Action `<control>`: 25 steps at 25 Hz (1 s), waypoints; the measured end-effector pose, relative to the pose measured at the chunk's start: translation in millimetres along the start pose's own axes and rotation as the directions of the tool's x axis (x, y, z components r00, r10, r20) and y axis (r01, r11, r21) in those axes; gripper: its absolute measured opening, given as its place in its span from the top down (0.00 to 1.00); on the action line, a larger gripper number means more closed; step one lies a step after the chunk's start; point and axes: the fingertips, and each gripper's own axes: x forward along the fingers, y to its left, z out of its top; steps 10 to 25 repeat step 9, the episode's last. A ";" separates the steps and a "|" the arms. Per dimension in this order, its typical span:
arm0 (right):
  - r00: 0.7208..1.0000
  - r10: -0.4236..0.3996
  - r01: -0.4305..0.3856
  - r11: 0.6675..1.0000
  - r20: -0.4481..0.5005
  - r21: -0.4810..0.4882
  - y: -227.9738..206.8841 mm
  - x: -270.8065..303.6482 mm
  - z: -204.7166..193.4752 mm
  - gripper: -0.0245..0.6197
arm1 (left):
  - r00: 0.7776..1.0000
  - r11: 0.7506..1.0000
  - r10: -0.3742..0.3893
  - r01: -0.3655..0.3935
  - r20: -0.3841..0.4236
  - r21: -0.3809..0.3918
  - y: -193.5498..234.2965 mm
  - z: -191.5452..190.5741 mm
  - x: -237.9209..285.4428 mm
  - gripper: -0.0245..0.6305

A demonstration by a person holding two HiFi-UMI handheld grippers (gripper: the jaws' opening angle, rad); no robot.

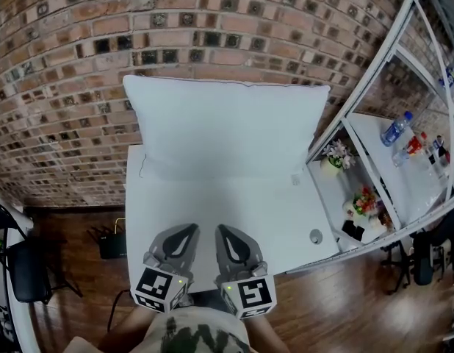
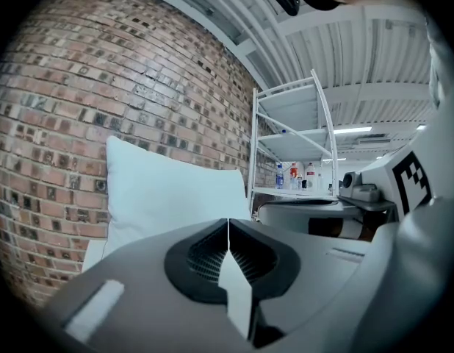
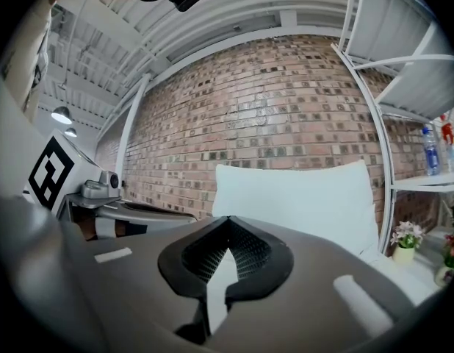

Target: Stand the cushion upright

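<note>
At 6 o'clock in the head view, the left gripper (image 1: 192, 229) and right gripper (image 1: 220, 230) sat side by side over the white table's (image 1: 286, 223) near edge. Each had its jaws pressed together on nothing, well apart from the cushion (image 1: 225, 127). They were probably parked there because the job looked finished. At 12 o'clock the cushion stood on its long edge, with the brick wall (image 1: 73, 65) directly behind and apparently propping it. White on white hid where its base met the table. A small round thing (image 1: 316, 235) at 4 o'clock was unidentifiable, and the metal shelving (image 1: 374, 72) at 3 o'clock ran out of frame.
</note>
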 end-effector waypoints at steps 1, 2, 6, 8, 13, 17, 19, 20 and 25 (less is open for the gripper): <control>1.000 0.000 0.000 1.000 -0.011 0.002 0.2 -0.9 -2.1 0.96 | 1.000 1.000 0.001 -0.001 -0.003 -0.002 0.5 -0.9 -0.1 0.96; 1.000 0.000 0.000 1.000 -0.024 0.003 0.4 -1.7 -3.7 0.96 | 1.000 1.000 0.002 -0.002 -0.004 -0.006 1.0 -1.6 0.1 0.96; 0.999 -0.004 0.005 1.000 -0.050 0.010 -0.1 -3.6 -7.0 0.96 | 1.000 1.000 0.002 -0.002 -0.004 -0.028 2.8 -4.3 1.8 0.96; 1.000 -0.001 0.001 1.000 -0.017 0.007 -1.0 -2.8 -6.1 0.96 | 1.000 0.999 0.002 -0.002 -0.013 -0.033 3.2 -6.7 2.4 0.96; 1.000 0.000 0.000 1.000 -0.002 0.006 -1.5 -2.4 -5.7 0.96 | 1.000 0.999 0.002 -0.003 -0.019 -0.034 3.4 -8.0 2.6 0.96; 1.000 0.000 0.000 1.000 -0.002 0.006 -1.5 -2.4 -5.7 0.96 | 1.000 0.999 0.002 -0.003 -0.019 -0.034 3.4 -8.0 2.6 0.96; 1.000 0.000 0.000 1.000 -0.002 0.006 -1.5 -2.4 -5.7 0.96 | 1.000 0.999 0.002 -0.003 -0.019 -0.034 3.4 -8.0 2.6 0.96; 1.000 0.000 0.000 1.000 -0.002 0.006 -1.5 -2.4 -5.7 0.96 | 1.000 0.999 0.002 -0.003 -0.019 -0.034 3.4 -8.0 2.6 0.96; 1.000 0.000 0.000 1.000 -0.002 0.006 -1.5 -2.4 -5.7 0.96 | 1.000 0.999 0.002 -0.003 -0.019 -0.034 3.4 -8.0 2.6 0.96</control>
